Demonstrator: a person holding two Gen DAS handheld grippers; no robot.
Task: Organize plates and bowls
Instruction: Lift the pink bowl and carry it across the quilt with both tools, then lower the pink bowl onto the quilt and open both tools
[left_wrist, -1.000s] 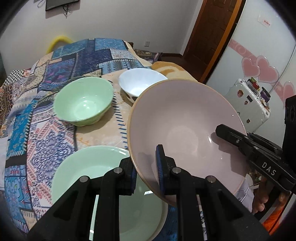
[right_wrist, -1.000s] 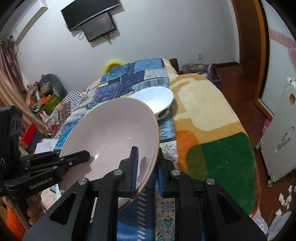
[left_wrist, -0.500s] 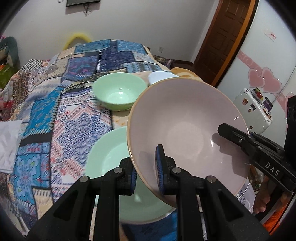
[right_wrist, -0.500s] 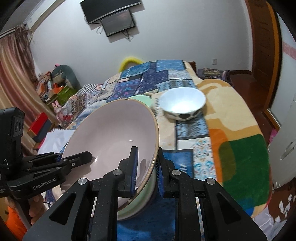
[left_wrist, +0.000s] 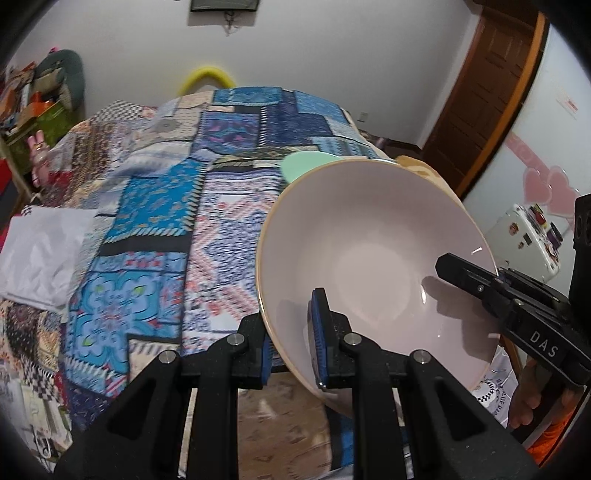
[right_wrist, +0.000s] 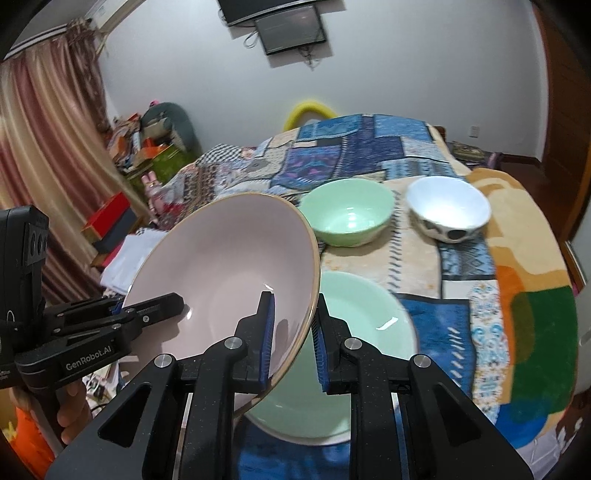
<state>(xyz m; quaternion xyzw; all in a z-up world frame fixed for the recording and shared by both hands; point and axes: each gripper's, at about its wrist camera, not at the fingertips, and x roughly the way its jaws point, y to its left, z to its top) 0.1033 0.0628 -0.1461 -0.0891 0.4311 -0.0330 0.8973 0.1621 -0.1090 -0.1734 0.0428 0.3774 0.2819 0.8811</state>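
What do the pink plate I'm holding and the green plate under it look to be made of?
Pink plate: probably glazed ceramic, since it is smooth and opaque with a tan rim and small sharp highlights. Green plate: glossy, slightly milky, so maybe glazed ceramic or opal glass. I can't tell which.

bed cover: blue patchwork quilt (left_wrist: 229, 155) w/ orange-green blanket (right_wrist: 532, 295) on its right side
wall: black flat TV (right_wrist: 288, 26) mounted high
left side: pink-striped curtain (right_wrist: 48, 155), white folded cloth (left_wrist: 40, 251)
far end: yellow foam ring (left_wrist: 208, 79)
right: brown wooden door (left_wrist: 480, 92)
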